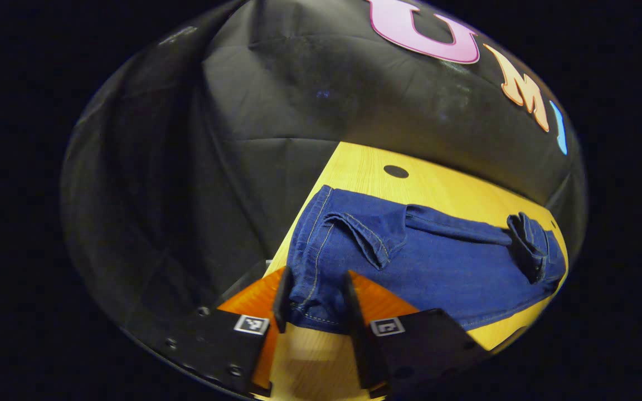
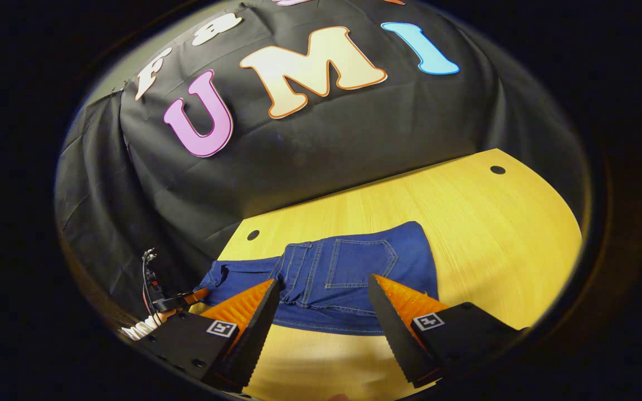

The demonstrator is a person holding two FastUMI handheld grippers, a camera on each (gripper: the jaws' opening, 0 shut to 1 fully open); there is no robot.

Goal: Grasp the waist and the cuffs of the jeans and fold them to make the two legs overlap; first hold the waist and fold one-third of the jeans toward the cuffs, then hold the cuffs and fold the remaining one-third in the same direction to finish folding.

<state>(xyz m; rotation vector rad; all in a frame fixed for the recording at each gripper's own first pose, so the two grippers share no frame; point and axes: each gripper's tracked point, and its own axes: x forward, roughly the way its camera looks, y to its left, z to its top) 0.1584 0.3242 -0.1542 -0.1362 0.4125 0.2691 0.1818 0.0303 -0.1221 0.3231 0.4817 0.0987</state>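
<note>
Two claws frame a pair of dark blue denim jeans [image 1: 421, 262] lying flat on a yellow wood-grain desk [image 2: 494, 223] with a black cloth wall behind it. In the left gripper view, the left claw [image 1: 314, 306] stands with its fingers apart on either side of the near corner of the jeans; the denim edge sits between them, but whether both fingers press on it cannot be told. A turned-back fold of fabric and a bunched end farther along show that the cloth is not smooth. In the right gripper view, the right claw [image 2: 324, 317] hovers with its fingers wide apart, short of the waist end, where a back pocket [image 2: 361, 262] faces up; nothing is held. At the left edge of that view the other claw appears near the far end of the jeans, with part of a hand on it. From here, the main risk, as a judgement, is a shallow or one-layer pinch: if either claw catches only the top layer, the legs would separate on lifting and would not overlap. Uneven lifting by the two claws could drag the denim across the smooth desk or twist the fold line. The existing wrinkles could be trapped inside the fold. No containers are on the desk; two small dark round holes [image 2: 497, 169] mark its surface.
</note>
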